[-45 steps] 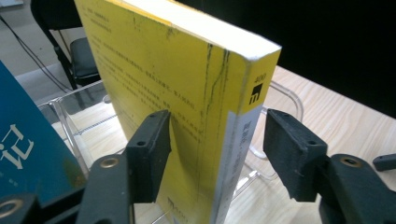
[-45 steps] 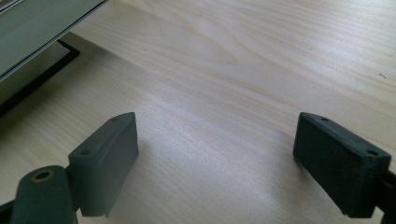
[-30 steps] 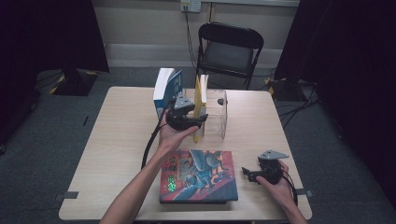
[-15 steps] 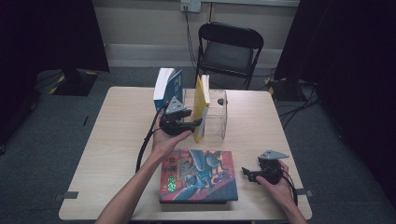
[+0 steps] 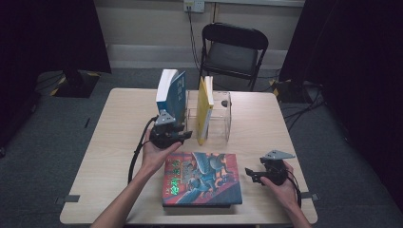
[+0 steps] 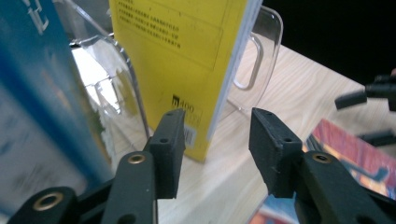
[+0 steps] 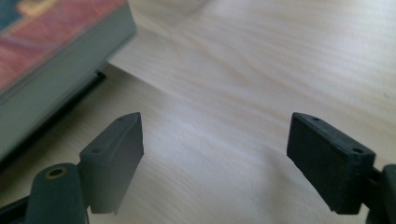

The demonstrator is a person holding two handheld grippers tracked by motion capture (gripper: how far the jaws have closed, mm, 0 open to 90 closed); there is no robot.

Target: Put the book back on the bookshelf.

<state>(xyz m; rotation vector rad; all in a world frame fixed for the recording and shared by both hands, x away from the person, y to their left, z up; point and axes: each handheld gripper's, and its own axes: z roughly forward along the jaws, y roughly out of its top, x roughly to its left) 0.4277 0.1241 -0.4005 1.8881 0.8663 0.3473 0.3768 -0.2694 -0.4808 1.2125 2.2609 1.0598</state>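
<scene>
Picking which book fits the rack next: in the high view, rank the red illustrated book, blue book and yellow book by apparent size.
1. Red illustrated book, flat and nearest the camera, so partly inflated.
2. Blue book.
3. Yellow book, seen nearly edge-on, so its true size is unsure.

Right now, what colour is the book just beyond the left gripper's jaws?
Yellow book, clearest in the left gripper view.

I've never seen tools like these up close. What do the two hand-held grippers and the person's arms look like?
Each is a black hand-held tool. The left gripper and the right gripper both end in two blocky black pads on jaw arms with brass-coloured rivets. A grey three-cornered plate tops each one, and a black cable trails from the left. The forearms are bare, with no sleeves in sight.
</scene>
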